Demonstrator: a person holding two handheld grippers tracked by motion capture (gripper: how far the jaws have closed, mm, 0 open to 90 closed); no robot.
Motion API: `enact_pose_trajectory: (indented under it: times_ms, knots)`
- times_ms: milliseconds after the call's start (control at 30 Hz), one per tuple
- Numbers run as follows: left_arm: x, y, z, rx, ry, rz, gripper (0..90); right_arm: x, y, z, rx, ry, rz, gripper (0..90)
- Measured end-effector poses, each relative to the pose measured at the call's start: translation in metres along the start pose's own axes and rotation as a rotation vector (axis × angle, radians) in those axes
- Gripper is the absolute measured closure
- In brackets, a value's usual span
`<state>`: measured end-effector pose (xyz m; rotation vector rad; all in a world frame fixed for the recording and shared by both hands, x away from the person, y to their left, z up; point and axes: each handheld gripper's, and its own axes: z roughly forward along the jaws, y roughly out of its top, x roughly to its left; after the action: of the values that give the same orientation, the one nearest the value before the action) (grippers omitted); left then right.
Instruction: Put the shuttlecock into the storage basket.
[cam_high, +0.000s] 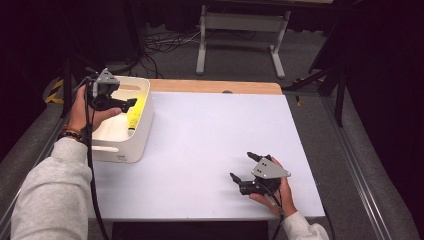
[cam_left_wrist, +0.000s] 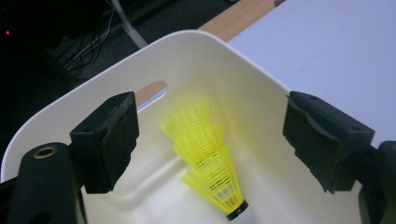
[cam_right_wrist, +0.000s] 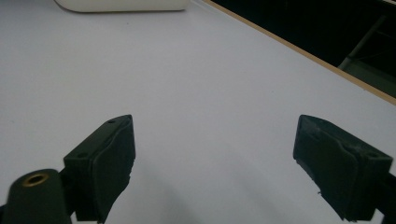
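The right claw (cam_high: 246, 165) rests on the white counter (cam_high: 210, 150), jaws wide apart and empty; the left claw (cam_left_wrist: 210, 140) hangs wide open, gripping nothing, over the white bin (cam_left_wrist: 243, 79); inside lie stacked yellow shuttlecocks (cam_left_wrist: 208, 158), long axis slanted, cork end nearest, skirts pointing to the far wall; no readable writing.

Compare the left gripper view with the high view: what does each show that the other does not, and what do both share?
Left gripper view alone: the stacked yellow shuttlecocks seen clearly, with mesh skirts and a white cork tip, lying between the open jaws untouched. High view alone: the right hand-held gripper resting open on the white table, both sleeves, and the floor beyond. Both share the white bin with yellow inside, the left hand-held gripper above it, and the table's wooden edge.
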<state>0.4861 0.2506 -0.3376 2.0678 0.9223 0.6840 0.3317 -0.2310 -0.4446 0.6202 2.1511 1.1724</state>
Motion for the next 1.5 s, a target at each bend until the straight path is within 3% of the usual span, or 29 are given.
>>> enact_pose_trajectory:
  times_ms: [167, 433, 800, 1100, 1200, 1400, 1500]
  knots:
    - [-0.004, -0.003, -0.01, -0.039, -0.021, 0.001, 18.4, 0.0, 0.001, 0.0, -0.002, -0.003, 0.003, 13.7]
    - [-0.014, -0.011, -0.024, -0.141, -0.059, 0.003, 15.9, 0.0, 0.001, -0.001, -0.003, -0.007, 0.003, 13.7]
    - [-0.031, -0.024, -0.045, -0.317, -0.053, 0.004, 15.8, 0.001, 0.001, 0.0, -0.001, -0.005, -0.001, 13.7]
    - [-0.05, -0.031, -0.06, -0.37, -0.077, 0.045, 15.7, 0.001, 0.002, -0.001, -0.002, -0.008, 0.001, 13.6]
    - [-0.059, -0.032, -0.063, -0.385, -0.07, 0.076, 16.6, 0.003, 0.002, -0.001, -0.002, -0.006, -0.002, 13.6]
    - [-0.071, -0.036, -0.067, -0.411, -0.073, 0.092, 15.1, 0.003, 0.003, -0.001, -0.005, -0.008, -0.005, 13.6]
    - [-0.078, -0.038, -0.069, -0.421, -0.062, 0.124, 15.1, 0.003, 0.003, -0.001, -0.006, -0.008, -0.005, 13.6]
